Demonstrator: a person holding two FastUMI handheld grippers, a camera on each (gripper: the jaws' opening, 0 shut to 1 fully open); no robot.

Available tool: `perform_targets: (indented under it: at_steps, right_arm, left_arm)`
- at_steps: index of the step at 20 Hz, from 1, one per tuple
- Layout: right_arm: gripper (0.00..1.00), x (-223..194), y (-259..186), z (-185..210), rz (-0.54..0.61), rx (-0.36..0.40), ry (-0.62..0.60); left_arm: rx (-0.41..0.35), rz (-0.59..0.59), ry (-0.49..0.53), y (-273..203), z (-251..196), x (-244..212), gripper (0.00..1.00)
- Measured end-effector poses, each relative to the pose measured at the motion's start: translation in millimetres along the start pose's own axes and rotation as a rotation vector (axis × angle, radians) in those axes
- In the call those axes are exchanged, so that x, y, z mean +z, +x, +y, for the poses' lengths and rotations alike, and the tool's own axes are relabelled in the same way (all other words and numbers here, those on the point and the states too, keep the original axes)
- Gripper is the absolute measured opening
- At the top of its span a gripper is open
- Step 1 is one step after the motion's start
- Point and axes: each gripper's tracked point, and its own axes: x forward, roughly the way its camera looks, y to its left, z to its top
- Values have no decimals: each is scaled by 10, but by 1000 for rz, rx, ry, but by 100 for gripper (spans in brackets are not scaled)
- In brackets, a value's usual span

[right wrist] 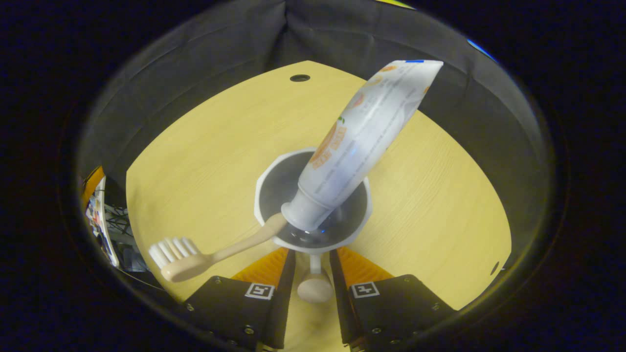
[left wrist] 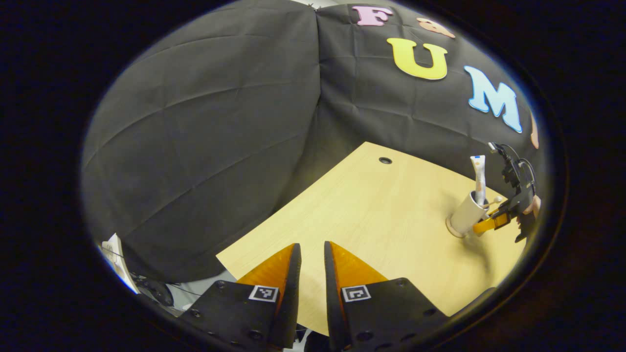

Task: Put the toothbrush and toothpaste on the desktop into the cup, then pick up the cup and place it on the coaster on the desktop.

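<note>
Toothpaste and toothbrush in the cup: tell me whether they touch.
Touching. In the right gripper view the toothbrush handle presses against the toothpaste cap at the cup rim.

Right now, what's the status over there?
Left tool empty, slightly open. Right tool astride cup handle, grip unclear. Toothbrush, toothpaste in cup. Nothing in the way.

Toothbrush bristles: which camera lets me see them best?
The right gripper view: the toothbrush leans out of the cup, bristles up close. In the left gripper view, the toothbrush is tiny and far off, poking from the cup.
</note>
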Motion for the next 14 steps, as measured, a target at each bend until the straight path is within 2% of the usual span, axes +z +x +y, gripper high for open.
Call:
perform_targets:
  at_steps: [2,6,7,10,11,12,14]
  right_arm:
    - [51,-13,-12,13,0,5,-1]
    - [52,36,-196,-58,-60,-28,20]
    - [57,41,-277,-96,-83,-40,26]
    - [57,-59,-532,-126,-131,-65,76]
    - [57,-96,-642,-125,-151,-73,95]
    - [57,-143,-748,-121,-168,-83,113]
    - [59,-198,-968,-105,-221,-101,166]
  left_arm:
    - [-8,2,-1,28,-34,24,37]
    - [-49,-25,24,41,-200,148,38]
    - [-75,-35,29,40,-329,239,33]
    - [-177,-73,79,73,-831,494,33]
    - [-215,-85,99,100,-1027,572,29]
    - [-255,-95,119,86,-1224,630,33]
    - [-330,-125,160,27,-1631,747,33]
